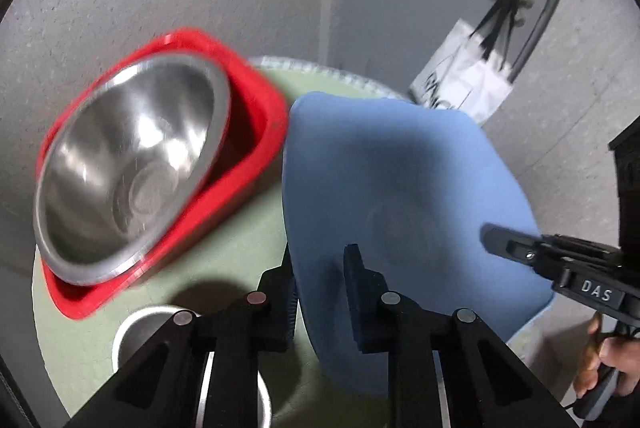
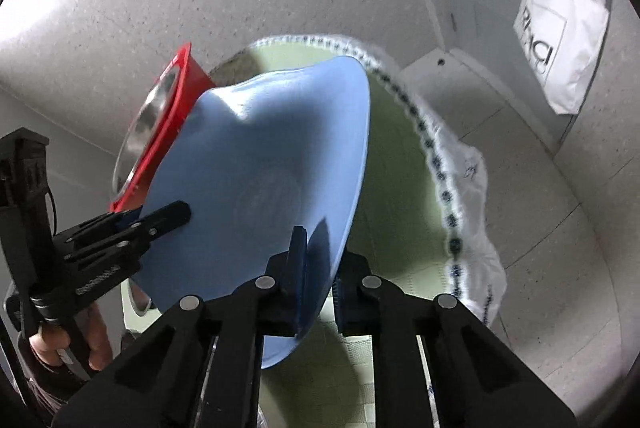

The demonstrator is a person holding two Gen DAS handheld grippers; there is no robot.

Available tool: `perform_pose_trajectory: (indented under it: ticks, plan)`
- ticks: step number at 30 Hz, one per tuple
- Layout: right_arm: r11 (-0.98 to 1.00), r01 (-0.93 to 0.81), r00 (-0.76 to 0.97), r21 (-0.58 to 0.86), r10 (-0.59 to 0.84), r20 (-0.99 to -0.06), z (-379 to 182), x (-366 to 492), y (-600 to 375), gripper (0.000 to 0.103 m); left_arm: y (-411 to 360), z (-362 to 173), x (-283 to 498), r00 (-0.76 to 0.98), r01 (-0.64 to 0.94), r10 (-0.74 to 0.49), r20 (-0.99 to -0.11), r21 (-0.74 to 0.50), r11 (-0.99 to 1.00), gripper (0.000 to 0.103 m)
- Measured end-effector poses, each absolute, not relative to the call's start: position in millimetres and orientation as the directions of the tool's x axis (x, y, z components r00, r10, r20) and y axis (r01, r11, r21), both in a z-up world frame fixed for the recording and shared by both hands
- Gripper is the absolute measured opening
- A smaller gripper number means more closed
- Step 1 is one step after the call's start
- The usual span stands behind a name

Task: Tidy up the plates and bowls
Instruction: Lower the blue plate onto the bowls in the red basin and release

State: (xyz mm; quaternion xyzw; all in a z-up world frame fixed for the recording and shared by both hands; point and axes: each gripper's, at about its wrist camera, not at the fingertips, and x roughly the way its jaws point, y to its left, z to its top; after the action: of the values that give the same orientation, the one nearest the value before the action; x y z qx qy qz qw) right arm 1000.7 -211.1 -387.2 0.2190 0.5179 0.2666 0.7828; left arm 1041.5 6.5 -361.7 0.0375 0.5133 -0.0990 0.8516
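A large blue plate is held up off the round green table, tilted, by both grippers. My left gripper is shut on its near left rim. My right gripper is shut on the opposite rim of the blue plate; it also shows in the left wrist view. The left gripper shows in the right wrist view clamped on the plate's edge. A steel bowl sits in a red square dish on the table to the left.
A small steel cup stands on the table near my left gripper. A white tote bag hangs on the wall to the right. A white lace cloth hangs over the table's edge.
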Motion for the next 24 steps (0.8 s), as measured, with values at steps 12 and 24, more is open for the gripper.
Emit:
perform_pose_trajectory:
  ticks: [12,24]
  plan:
    - [0.832,-0.298,0.495,0.468,0.554,-0.67,-258.0,997.0,-193.9,0.011,65.7,-302.2,1041.2,0.6,0.21,-0.241,-0.763,-0.14,0.968,0.018]
    - [0.772,-0.446,0.329,0.452,0.611,-0.72,-264.5,1059.4,-20.7,0.012,219.9,-349.1,1077.5,0.547,-0.039,-0.075,-0.834,-0.115,0.993,0.018]
